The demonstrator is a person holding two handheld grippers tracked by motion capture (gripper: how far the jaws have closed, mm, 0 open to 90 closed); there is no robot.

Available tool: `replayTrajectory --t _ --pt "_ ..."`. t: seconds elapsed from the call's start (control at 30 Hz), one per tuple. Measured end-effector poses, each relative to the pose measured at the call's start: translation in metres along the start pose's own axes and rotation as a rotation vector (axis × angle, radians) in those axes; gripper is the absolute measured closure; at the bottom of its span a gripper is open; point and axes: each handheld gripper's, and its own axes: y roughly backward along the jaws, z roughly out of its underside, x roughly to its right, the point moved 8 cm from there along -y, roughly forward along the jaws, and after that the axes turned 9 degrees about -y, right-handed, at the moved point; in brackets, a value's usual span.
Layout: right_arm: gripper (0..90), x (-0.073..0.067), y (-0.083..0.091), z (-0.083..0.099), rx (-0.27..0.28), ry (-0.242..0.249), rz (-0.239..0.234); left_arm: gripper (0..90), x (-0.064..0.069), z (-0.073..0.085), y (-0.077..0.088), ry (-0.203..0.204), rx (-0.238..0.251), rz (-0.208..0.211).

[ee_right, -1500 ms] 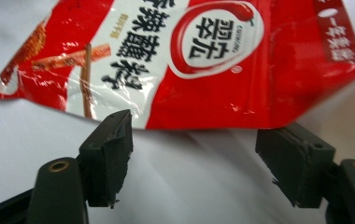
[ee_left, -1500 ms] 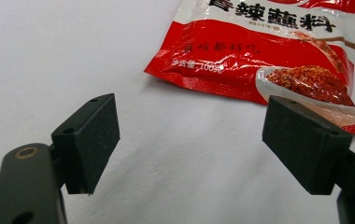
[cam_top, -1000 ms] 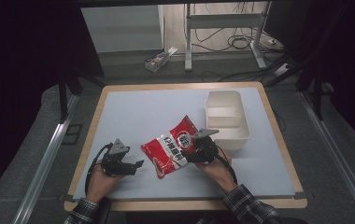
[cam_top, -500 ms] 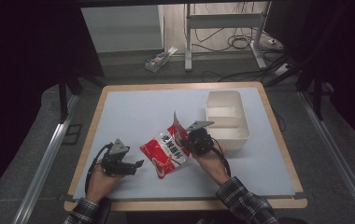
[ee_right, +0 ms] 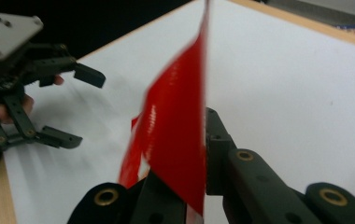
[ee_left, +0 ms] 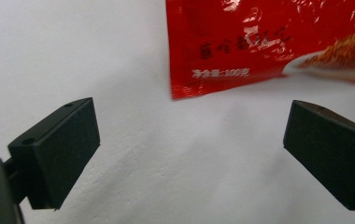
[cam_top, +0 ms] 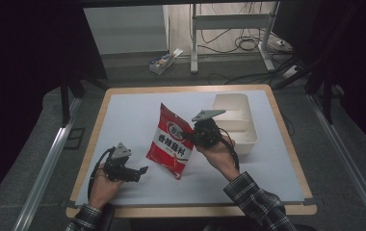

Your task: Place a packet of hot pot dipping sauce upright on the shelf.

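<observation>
The right gripper [cam_top: 190,135] pinches the red packet [cam_top: 171,142] upright; the left gripper [cam_top: 140,172], jaws apart, rests near-left.

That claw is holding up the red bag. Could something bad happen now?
Maybe. The right gripper pinches the red bag by one edge, so the bag might slip out and drop onto the table. The bag also hangs near the open left gripper, so it could bump it if swung that way.
</observation>
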Motion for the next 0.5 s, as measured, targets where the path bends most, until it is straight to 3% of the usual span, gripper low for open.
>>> replayTrajectory --t 0.17,0.5 --pt "88.5 -0.008 0.008 -0.016 0.017 0.038 -0.016 3.2 0.000 0.000 0.000 -0.002 0.005 0.002" --pt "88.5 -0.011 0.019 -0.034 0.043 0.052 -0.021 2.9 -0.001 0.000 0.000 -0.003 0.003 -0.003"
